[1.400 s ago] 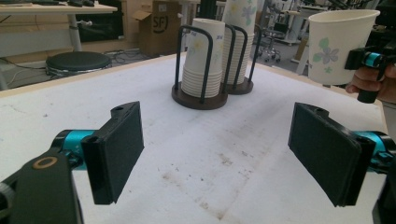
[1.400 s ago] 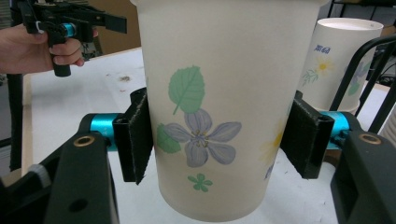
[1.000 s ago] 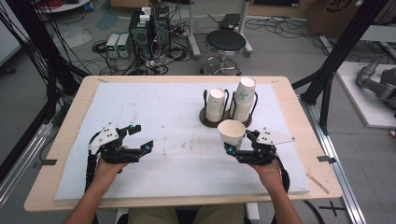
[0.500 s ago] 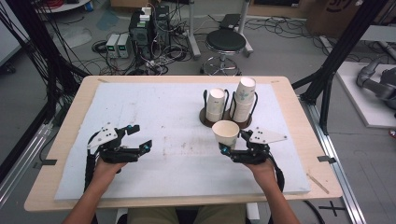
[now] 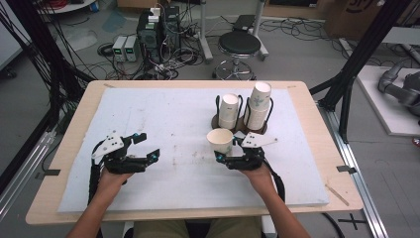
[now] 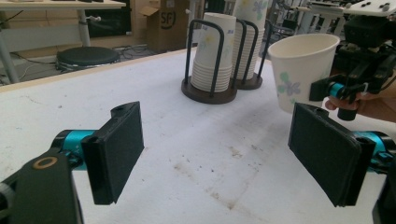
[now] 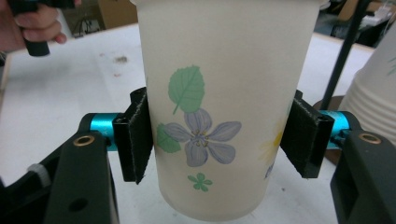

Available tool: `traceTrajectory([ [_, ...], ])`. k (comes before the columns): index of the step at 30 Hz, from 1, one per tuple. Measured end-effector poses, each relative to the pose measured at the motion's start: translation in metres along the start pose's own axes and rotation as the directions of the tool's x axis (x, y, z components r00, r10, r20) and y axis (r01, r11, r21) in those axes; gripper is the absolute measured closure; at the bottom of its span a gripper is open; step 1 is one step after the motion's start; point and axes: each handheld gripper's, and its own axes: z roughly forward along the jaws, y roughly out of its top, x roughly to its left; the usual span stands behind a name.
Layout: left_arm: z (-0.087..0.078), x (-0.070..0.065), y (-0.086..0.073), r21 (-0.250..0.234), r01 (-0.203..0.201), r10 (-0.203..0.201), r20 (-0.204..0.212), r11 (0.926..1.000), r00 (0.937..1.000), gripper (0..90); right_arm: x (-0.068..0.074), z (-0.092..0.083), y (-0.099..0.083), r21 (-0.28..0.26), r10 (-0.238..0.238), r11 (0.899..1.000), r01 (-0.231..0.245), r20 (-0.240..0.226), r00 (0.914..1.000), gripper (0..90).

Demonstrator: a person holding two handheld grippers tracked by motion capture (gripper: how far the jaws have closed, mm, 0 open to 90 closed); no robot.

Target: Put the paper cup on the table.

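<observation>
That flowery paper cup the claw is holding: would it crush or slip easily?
Probably light and easily dented: the paper cup looks thin-walled and empty, so a hard squeeze from the right claw could buckle it. Slipping seems unlikely, since its pads press both sides. Set down, it might tip easily, being taller than its narrow base.

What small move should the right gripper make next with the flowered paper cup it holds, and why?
Probably lower it to the white mat and open. The right gripper clamps the white flower-printed paper cup upright, clear of the two stacks in the dark wire holder, while the left gripper waits open and empty.
</observation>
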Motion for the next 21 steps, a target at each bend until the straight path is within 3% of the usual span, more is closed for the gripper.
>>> traceTrajectory([
  [5, 0.000, 0.001, -0.001, 0.005, 0.002, -0.002, -0.002, 1.0000, 1.0000, 18.1, -0.001, 0.013, -0.005, 0.069, 0.004, 0.998, -0.004, 0.007, 1.0000, 34.7],
  [10, 0.000, 0.001, -0.001, 0.009, 0.006, -0.006, -0.002, 0.9999, 1.0000, 18.1, -0.004, 0.020, -0.012, 0.151, 0.007, 0.988, -0.009, 0.012, 0.9999, 34.5],
  [16, 0.001, 0.000, -0.002, 0.014, 0.005, -0.005, 0.000, 0.9999, 1.0000, 18.1, -0.003, 0.022, -0.012, 0.204, -0.010, 0.979, 0.007, 0.014, 0.9999, 33.9],
  [19, 0.001, 0.000, -0.002, 0.015, 0.005, -0.005, 0.001, 0.9999, 1.0000, 18.1, -0.005, 0.018, -0.012, 0.218, 0.003, 0.976, -0.005, 0.008, 1.0000, 33.9],
  [21, 0.001, 0.000, -0.002, 0.016, 0.006, -0.006, 0.001, 0.9999, 1.0000, 18.1, -0.006, 0.014, -0.013, 0.235, -0.019, 0.972, 0.018, 0.002, 0.9998, 33.7],
])
